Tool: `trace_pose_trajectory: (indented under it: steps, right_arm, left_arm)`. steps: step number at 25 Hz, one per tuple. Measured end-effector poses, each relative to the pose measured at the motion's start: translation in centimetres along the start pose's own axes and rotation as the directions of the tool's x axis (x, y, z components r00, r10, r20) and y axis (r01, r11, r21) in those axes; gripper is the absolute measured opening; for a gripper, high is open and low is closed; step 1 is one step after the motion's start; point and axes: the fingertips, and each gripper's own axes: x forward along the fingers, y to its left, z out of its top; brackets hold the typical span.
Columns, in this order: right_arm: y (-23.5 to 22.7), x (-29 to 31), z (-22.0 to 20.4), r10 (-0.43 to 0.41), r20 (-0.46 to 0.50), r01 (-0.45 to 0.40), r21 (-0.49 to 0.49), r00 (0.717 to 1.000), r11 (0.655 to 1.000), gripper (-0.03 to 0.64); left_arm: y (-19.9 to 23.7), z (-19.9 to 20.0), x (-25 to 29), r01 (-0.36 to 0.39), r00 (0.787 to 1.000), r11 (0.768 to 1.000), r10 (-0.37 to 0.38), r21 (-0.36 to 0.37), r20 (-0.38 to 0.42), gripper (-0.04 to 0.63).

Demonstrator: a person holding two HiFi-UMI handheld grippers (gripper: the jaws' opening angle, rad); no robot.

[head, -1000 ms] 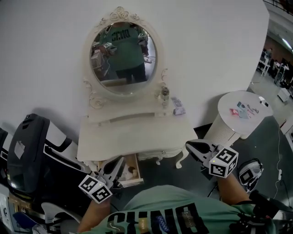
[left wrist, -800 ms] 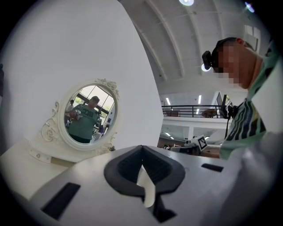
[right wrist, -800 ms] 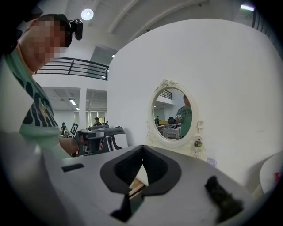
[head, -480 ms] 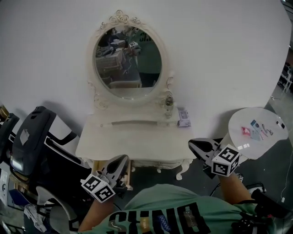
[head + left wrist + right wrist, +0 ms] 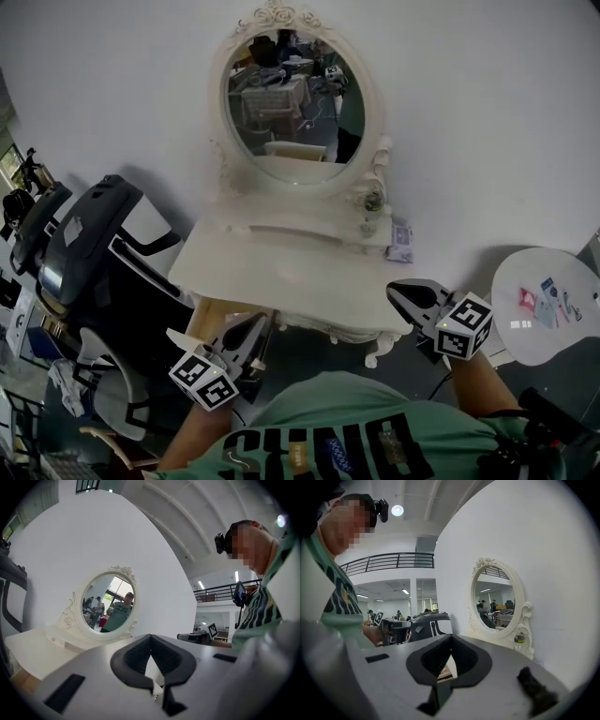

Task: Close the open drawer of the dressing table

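The white dressing table point(image 5: 281, 272) with its oval mirror point(image 5: 295, 94) stands against the wall. Under its front left edge a tan strip of the open drawer point(image 5: 217, 315) shows, partly hidden by my left gripper. My left gripper point(image 5: 258, 323) hovers just in front of that drawer, shut and holding nothing; the left gripper view has its jaws point(image 5: 150, 636) together, with the mirror point(image 5: 108, 603) beyond. My right gripper point(image 5: 398, 291) hangs by the table's front right corner, also shut and empty, its jaws point(image 5: 451, 637) closed in the right gripper view.
A black office chair point(image 5: 94, 253) stands close to the table's left side. A round white side table point(image 5: 548, 305) is at the right. A small bottle point(image 5: 373, 202) and a packet point(image 5: 401, 246) sit at the back right of the table top.
The head view has swung: the dressing table has slid right and turned, and the chair now fills more of the left. Both grippers stayed shut and travelled along the table's front.
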Motion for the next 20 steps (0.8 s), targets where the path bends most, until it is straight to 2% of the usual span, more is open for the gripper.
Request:
trace_pose_trajectory:
  steps: [5,11,15,20]
  right_arm:
    - [0.0,3.2,-0.5,0.082,-0.016,-0.081,0.017,0.997,0.997,0.011]
    - [2.3,9.8,0.9,0.154,-0.03,-0.154,-0.011,0.988,0.988,0.011]
    - [5.0,14.3,2.5,0.179,-0.042,-0.181,-0.061,0.983,0.982,0.011]
    - [6.7,20.4,5.0,0.177,-0.043,-0.179,-0.059,0.983,0.982,0.011]
  left_arm:
    - [0.9,-0.2,-1.5,-0.076,0.997,0.997,0.076,-0.003,0.003,0.009]
    - [6.0,1.0,-5.6,-0.158,0.986,0.987,0.16,-0.025,0.051,0.009]
    - [9.9,3.0,-8.4,-0.168,0.982,0.986,0.169,-0.021,0.079,0.009]
    - [15.1,5.5,-11.1,-0.167,0.981,0.986,0.167,-0.008,0.096,0.009]
